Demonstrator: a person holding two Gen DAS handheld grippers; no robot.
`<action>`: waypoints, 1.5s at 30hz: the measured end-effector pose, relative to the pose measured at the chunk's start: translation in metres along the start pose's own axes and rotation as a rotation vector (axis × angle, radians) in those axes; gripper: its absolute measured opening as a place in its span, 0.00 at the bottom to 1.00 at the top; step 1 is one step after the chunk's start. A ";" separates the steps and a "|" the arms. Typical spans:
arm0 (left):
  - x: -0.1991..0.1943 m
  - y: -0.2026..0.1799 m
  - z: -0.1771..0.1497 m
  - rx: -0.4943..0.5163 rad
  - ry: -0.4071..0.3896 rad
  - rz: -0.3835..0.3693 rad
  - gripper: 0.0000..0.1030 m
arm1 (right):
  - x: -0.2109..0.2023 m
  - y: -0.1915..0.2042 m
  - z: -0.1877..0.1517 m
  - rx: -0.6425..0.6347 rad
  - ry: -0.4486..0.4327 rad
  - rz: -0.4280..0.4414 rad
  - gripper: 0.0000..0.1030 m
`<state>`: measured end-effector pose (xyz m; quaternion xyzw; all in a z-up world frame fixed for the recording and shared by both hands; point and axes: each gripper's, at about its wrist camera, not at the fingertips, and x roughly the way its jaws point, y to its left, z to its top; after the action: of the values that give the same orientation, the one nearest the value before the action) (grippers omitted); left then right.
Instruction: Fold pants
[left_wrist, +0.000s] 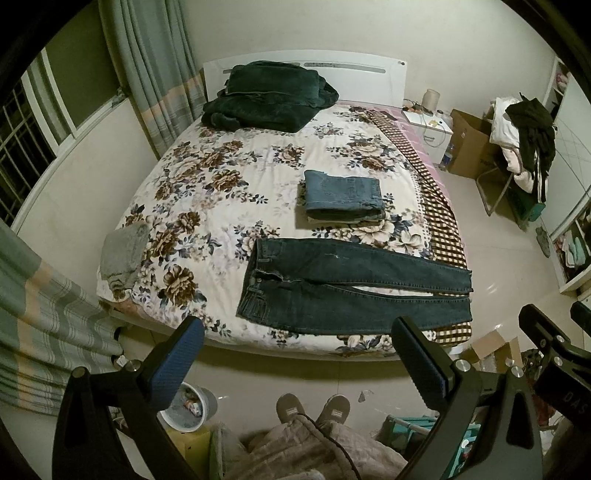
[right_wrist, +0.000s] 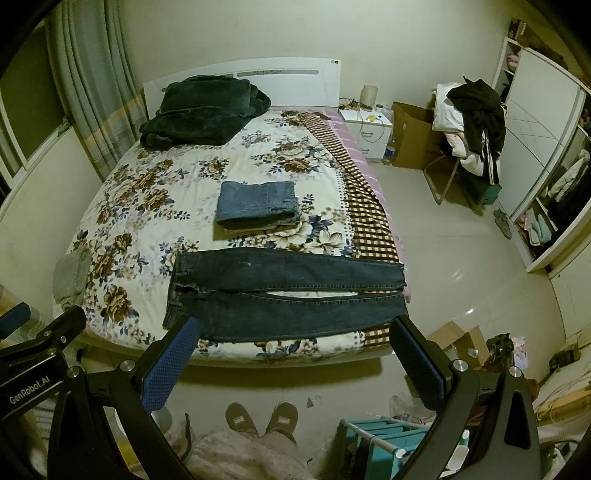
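Observation:
Dark blue jeans (left_wrist: 351, 288) (right_wrist: 280, 291) lie flat across the near end of the floral bed (left_wrist: 221, 177) (right_wrist: 147, 192), waistband to the left, both legs stretched right to the bed's edge. My left gripper (left_wrist: 299, 354) hangs open above the floor, short of the bed's near edge, with nothing between its blue-padded fingers. Likewise my right gripper (right_wrist: 295, 350) is open and empty, held back from the jeans. Each gripper shows at the other view's side edge.
A stack of folded lighter jeans (left_wrist: 343, 195) (right_wrist: 256, 203) sits mid-bed. A dark green blanket (left_wrist: 266, 96) lies at the headboard, a grey cloth (left_wrist: 123, 254) at the bed's left corner. A person's slippers (left_wrist: 314, 408) stand on the tiled floor. Cardboard boxes, a clothes-laden chair (right_wrist: 469, 140) and a nightstand stand to the right.

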<state>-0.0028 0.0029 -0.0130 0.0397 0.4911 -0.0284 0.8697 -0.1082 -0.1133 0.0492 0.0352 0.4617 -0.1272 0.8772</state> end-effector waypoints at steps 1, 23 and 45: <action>-0.001 0.001 0.001 -0.001 0.002 -0.002 1.00 | -0.001 0.000 0.001 -0.001 0.001 0.001 1.00; 0.003 0.003 -0.003 -0.001 0.006 -0.007 1.00 | 0.003 0.011 -0.011 0.000 0.022 0.005 1.00; 0.128 0.036 0.059 -0.090 0.027 0.115 1.00 | 0.160 -0.020 0.034 0.237 0.145 -0.149 1.00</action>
<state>0.1165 0.0315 -0.0907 0.0290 0.5006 0.0445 0.8640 0.0003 -0.1691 -0.0617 0.1132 0.5068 -0.2426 0.8194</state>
